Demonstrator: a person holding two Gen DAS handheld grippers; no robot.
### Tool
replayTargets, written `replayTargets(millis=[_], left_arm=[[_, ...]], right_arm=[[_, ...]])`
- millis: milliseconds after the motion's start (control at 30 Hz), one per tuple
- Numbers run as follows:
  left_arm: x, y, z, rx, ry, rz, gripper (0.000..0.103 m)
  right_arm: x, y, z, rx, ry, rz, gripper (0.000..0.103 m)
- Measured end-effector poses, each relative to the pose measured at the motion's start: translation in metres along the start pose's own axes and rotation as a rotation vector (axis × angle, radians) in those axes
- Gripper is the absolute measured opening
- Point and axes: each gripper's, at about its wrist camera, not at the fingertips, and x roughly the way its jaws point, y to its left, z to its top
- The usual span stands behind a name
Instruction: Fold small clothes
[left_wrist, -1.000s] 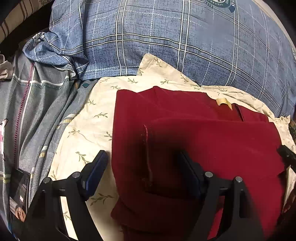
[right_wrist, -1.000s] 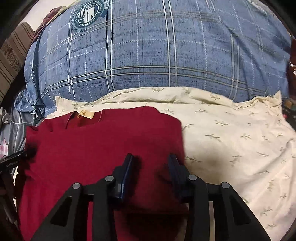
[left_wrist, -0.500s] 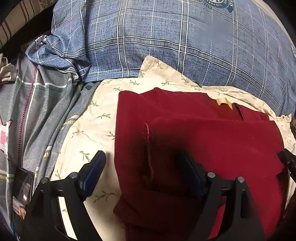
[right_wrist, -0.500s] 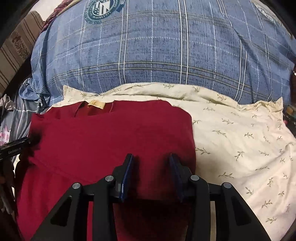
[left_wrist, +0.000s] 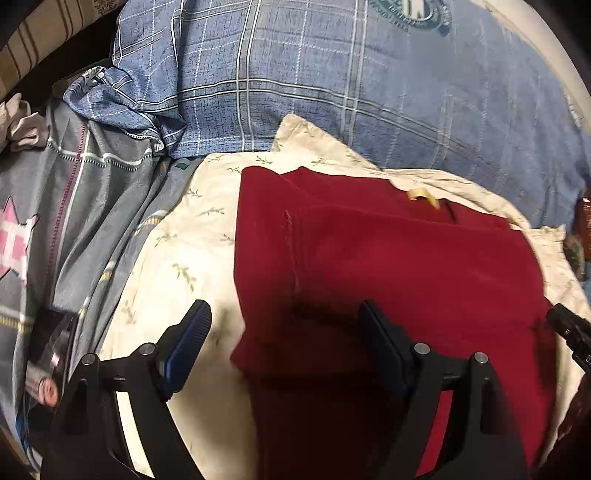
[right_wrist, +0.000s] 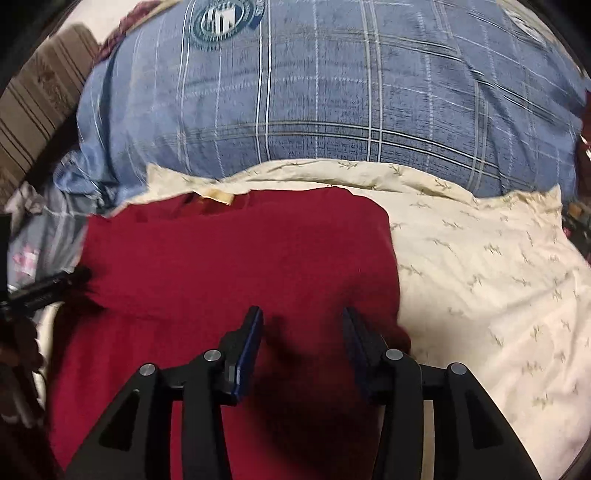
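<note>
A dark red garment lies folded on a cream leaf-print cloth, with a tan neck label at its far edge. My left gripper is open wide, straddling the garment's left edge just above it. In the right wrist view the same garment fills the near left. My right gripper is open over its right part, holding nothing. Each gripper's tip shows at the edge of the other's view.
A large blue plaid pillow rises behind the cloth. A grey patterned blanket lies to the left, with a dark flat object on it. The cream cloth extends to the right of the garment. A striped surface is far left.
Both grippers have drawn back and lifted slightly from the garment. The right gripper's jaws are a little wider apart. The garment has stayed folded in place.
</note>
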Motion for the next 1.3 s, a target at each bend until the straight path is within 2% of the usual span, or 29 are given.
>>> replayTargets(millis=[33,167,367,533,800,1300], left_arm=[[-0.007,0.0,-0.004,0.001,0.008,-0.022,0.082],[-0.035,0.0,-0.029,0.007,0.028,-0.082,0.082],[-0.066,-0.002,-0.078,0.043,0.047,-0.083,0.082],[-0.076,0.0,-0.105,0.052,0.058,-0.033,0.082],[-0.085,0.004,-0.121,0.045,0.054,-0.006,0.082],[-0.084,0.006,-0.131,0.035,0.066,-0.003,0.082]], right_arm=[[-0.007,0.001,-0.002,0.003,0.004,0.023,0.058],[-0.044,0.0,-0.02,-0.001,-0.024,0.059,0.063],[-0.073,-0.011,-0.055,0.044,0.019,0.132,0.063],[-0.081,-0.009,-0.086,0.023,0.075,0.113,0.063],[-0.078,-0.01,-0.12,0.047,0.131,0.099,0.067],[-0.076,-0.003,-0.12,0.043,0.132,0.088,0.072]])
